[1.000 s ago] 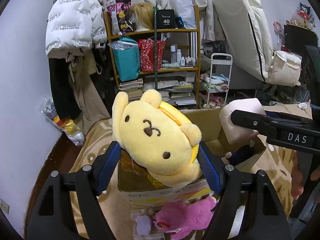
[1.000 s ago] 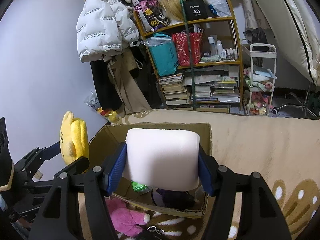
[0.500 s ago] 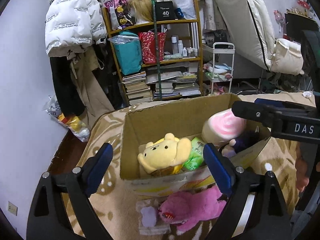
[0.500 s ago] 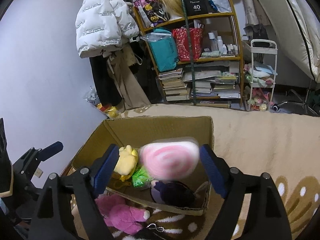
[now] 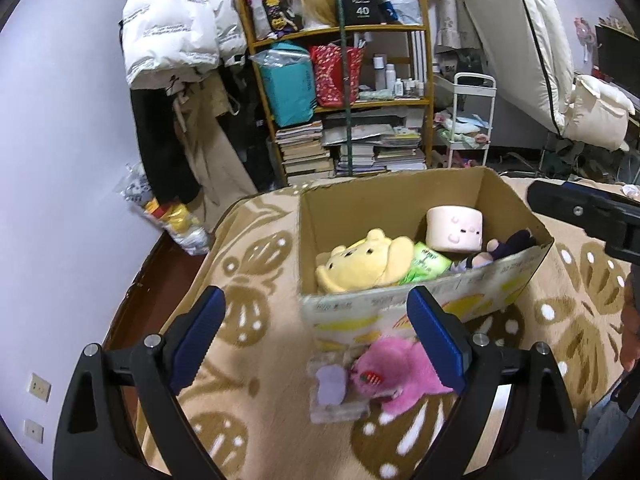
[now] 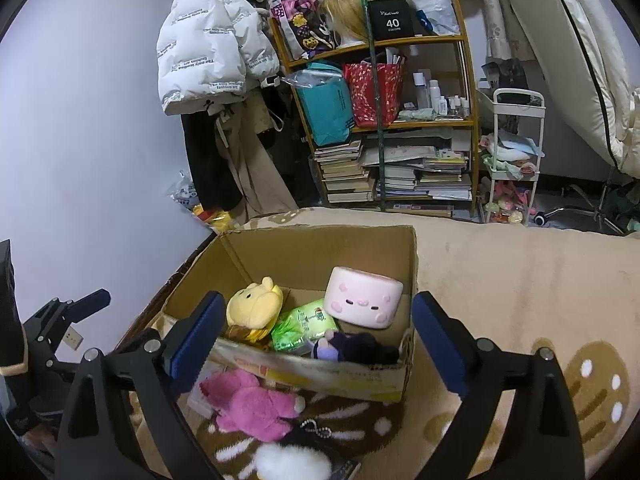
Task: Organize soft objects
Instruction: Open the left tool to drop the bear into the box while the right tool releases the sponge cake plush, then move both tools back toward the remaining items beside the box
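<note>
Left gripper (image 5: pixel 316 334): wide open, empty. Right gripper (image 6: pixel 316 330): same. Pink plush (image 5: pixel 394 374) outside box (image 5: pixel 420 308), below left gripper, lying crosswise; left nearer.

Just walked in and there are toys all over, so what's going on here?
A person is sorting plush toys into a cardboard box on the patterned blanket. The yellow bear and the pink marshmallow plush lie inside it. Both tools, left and right, are open and hold nothing. A pink plush and a white fluffy one are on the blanket, outside the box.
</note>
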The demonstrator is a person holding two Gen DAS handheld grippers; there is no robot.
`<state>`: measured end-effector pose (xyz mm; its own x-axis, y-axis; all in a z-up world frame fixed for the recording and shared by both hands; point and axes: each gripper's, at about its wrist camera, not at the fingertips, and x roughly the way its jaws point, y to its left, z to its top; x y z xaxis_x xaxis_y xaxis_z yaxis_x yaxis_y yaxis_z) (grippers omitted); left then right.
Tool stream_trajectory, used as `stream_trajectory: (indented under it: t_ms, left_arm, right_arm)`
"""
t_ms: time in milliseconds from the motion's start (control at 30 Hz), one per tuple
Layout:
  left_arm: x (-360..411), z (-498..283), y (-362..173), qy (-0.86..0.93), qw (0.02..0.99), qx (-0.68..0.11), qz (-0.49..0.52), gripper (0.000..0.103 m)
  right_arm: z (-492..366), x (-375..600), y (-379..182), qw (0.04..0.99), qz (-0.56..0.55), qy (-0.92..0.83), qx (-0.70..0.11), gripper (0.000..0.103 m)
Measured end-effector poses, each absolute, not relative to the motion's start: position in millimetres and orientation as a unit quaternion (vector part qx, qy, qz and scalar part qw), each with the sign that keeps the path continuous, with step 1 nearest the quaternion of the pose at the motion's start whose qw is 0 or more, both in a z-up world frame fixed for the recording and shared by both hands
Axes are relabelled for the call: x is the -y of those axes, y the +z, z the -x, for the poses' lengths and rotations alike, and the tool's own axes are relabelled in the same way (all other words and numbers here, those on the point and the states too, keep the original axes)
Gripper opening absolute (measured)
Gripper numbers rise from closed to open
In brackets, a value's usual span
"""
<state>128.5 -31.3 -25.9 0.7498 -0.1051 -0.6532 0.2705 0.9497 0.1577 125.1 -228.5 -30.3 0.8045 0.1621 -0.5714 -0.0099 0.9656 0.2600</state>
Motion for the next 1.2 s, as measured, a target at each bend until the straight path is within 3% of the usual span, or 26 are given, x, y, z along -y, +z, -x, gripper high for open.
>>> stream_trajectory:
  t_ms: [633,1200]
  left_arm:
    - [-8.5,-97.8,-26.8,-0.058,0.912,-0.392,-0.105,0.091]
    - [-15.1,-116.1,-58.3,-0.063,0.884,-0.453,-0.095,0.091]
  right_arm:
    - [-78.6,211.6,-26.8,0.934,-0.106,0.039,-0.339,0.098]
    - [-82.4,198.7,-60.1,0.911,-0.097,0.044,-0.399,0.098]
